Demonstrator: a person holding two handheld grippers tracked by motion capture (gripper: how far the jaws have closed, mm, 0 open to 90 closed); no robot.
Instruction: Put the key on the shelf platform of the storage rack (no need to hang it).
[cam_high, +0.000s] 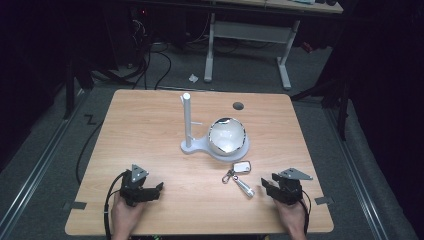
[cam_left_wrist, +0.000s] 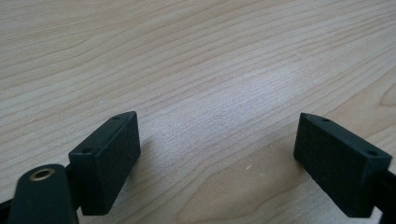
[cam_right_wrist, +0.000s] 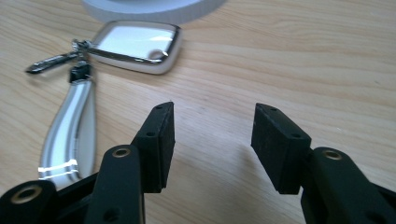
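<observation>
A silver keychain lies on the wooden table (cam_high: 150, 130). It has a rectangular shiny tag (cam_high: 242, 166) (cam_right_wrist: 135, 44), a long curved metal piece (cam_high: 245, 187) (cam_right_wrist: 70, 130) and a small clasp (cam_high: 229, 176) (cam_right_wrist: 51, 62). My right gripper (cam_high: 265, 184) (cam_right_wrist: 212, 126) rests low on the table just right of the keychain, open, with bare wood between its jaws. My left gripper (cam_high: 159, 186) (cam_left_wrist: 215, 140) sits near the front left, open wide over bare table. A hand holds each gripper from the table's front edge.
A white stand (cam_high: 200, 146) (cam_right_wrist: 154, 4) with an upright post (cam_high: 186, 117) and a shiny round bowl (cam_high: 226, 135) sits mid-table, just beyond the keychain. A dark round hole (cam_high: 238, 105) is near the far edge. Another desk's white legs (cam_high: 285, 65) stand on the floor behind.
</observation>
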